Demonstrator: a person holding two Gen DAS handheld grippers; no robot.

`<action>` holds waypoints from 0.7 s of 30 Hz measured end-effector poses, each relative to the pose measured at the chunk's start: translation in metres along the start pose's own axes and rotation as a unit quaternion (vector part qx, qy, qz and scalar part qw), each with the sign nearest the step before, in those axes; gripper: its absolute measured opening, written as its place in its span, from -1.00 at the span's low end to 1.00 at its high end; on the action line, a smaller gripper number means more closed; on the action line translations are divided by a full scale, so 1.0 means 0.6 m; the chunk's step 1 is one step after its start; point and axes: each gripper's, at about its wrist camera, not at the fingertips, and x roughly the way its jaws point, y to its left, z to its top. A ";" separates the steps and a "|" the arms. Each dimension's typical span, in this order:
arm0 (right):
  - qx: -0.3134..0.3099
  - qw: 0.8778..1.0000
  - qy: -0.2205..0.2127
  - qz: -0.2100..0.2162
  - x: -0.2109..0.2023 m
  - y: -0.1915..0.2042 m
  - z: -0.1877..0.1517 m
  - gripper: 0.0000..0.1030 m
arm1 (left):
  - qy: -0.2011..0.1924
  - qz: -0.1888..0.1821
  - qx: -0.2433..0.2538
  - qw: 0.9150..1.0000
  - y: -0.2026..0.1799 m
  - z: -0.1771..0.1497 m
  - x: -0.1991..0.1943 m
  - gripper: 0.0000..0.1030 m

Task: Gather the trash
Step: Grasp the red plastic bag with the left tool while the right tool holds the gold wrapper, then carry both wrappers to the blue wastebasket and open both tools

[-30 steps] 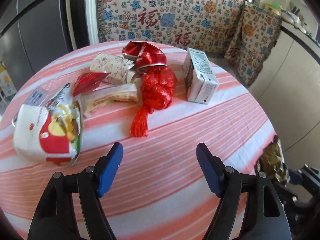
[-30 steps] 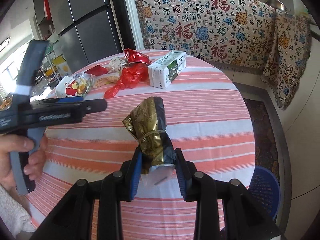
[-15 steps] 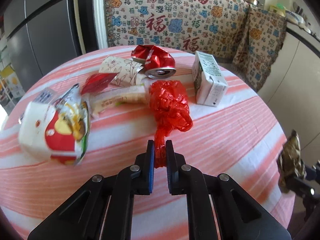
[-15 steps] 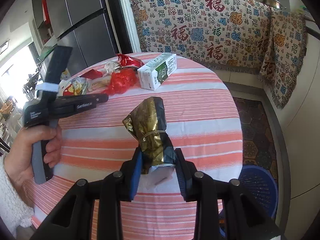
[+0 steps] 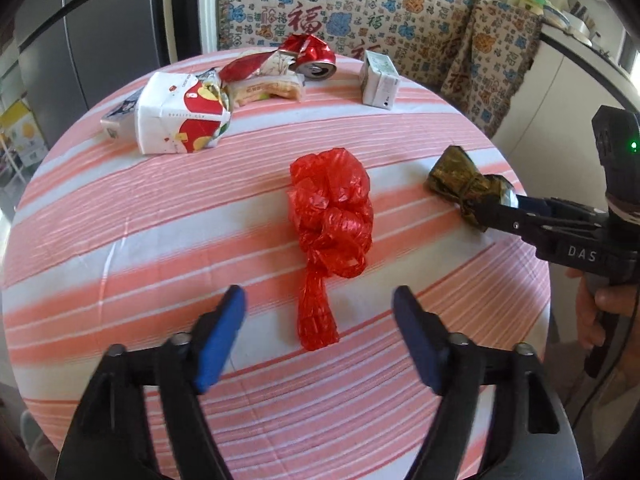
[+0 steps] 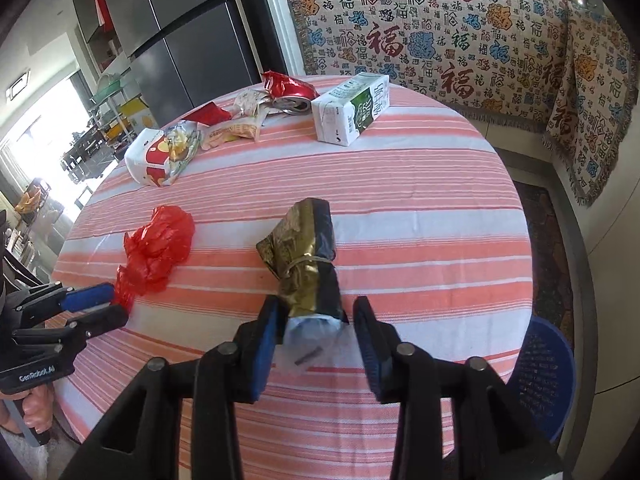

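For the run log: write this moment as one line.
left gripper: open, just released red plastic bag | right gripper: opening around gold wrapper | both on table

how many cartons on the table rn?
2: green-and-white carton lying at the far edge, red-and-white carton crushed at the left, beside the wrappers. More may hide in that pile.

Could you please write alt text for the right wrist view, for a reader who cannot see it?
The right hand-held gripper stands open around a gold-and-black foil packet lying on a round table with a pink-striped cloth. A crumpled red plastic bag lies to its left by the left hand-held gripper; a milk carton and wrappers sit beyond.
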 end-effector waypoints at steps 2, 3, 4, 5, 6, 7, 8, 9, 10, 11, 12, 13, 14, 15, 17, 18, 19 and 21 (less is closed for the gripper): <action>0.011 1.000 -0.002 0.009 0.002 -0.006 -0.002 0.36 | -0.002 -0.004 0.013 1.000 -0.005 0.008 0.007 0.66; 0.014 1.000 0.001 0.014 0.005 -0.009 -0.003 0.36 | 0.002 -0.007 0.017 1.000 -0.007 0.012 0.012 0.66; 0.015 1.000 0.009 0.019 0.008 -0.011 -0.003 0.36 | 0.005 -0.008 0.017 1.000 -0.009 0.017 0.019 0.66; 0.009 1.000 0.007 0.019 0.008 -0.010 -0.004 0.37 | 0.008 -0.009 0.015 1.000 -0.007 0.021 0.024 0.66; -0.002 1.000 0.011 0.015 0.010 -0.007 -0.003 0.37 | 0.011 -0.012 0.012 1.000 -0.006 0.027 0.029 0.66; -0.011 1.000 0.015 0.012 0.010 -0.004 -0.002 0.37 | 0.012 -0.016 0.008 1.000 -0.004 0.031 0.031 0.66; -0.017 1.000 0.020 0.010 0.010 -0.002 -0.002 0.37 | 0.012 -0.019 0.006 1.000 -0.002 0.036 0.032 0.66; -0.022 0.999 0.025 0.011 0.009 0.000 0.000 0.37 | 0.014 -0.022 0.006 1.000 -0.001 0.041 0.033 0.66; -0.026 0.999 0.028 0.012 0.005 0.000 0.003 0.37 | 0.016 -0.023 0.007 1.000 -0.001 0.047 0.035 0.66; -0.032 0.999 0.031 0.011 0.001 0.002 0.009 0.37 | 0.019 -0.024 0.009 1.000 0.000 0.052 0.036 0.66; -0.042 0.999 0.034 0.008 -0.006 0.004 0.017 0.37 | 0.022 -0.025 0.011 0.999 0.001 0.056 0.039 0.66; -0.052 0.998 0.038 0.005 -0.011 0.007 0.024 0.37 | 0.025 -0.026 0.013 0.999 0.001 0.062 0.042 0.66; -0.064 0.997 0.045 0.001 -0.013 0.011 0.032 0.37 | 0.030 -0.029 0.015 0.999 0.001 0.067 0.046 0.66; -0.075 0.996 0.056 -0.001 -0.012 0.015 0.041 0.37 | 0.035 -0.031 0.016 0.999 0.001 0.072 0.052 0.66; -0.087 0.993 0.081 -0.004 -0.001 0.022 0.056 0.37 | 0.042 -0.035 0.015 0.998 0.000 0.080 0.060 0.64; -0.089 0.992 0.088 -0.007 0.004 0.024 0.063 0.37 | 0.045 -0.038 0.015 0.998 -0.002 0.083 0.063 0.62; -0.092 0.991 0.099 -0.009 0.013 0.027 0.069 0.37 | 0.048 -0.039 0.016 0.998 -0.004 0.087 0.066 0.61; -0.098 0.987 0.125 -0.011 0.031 0.029 0.074 0.09 | 0.049 -0.036 0.026 0.998 -0.012 0.091 0.067 0.35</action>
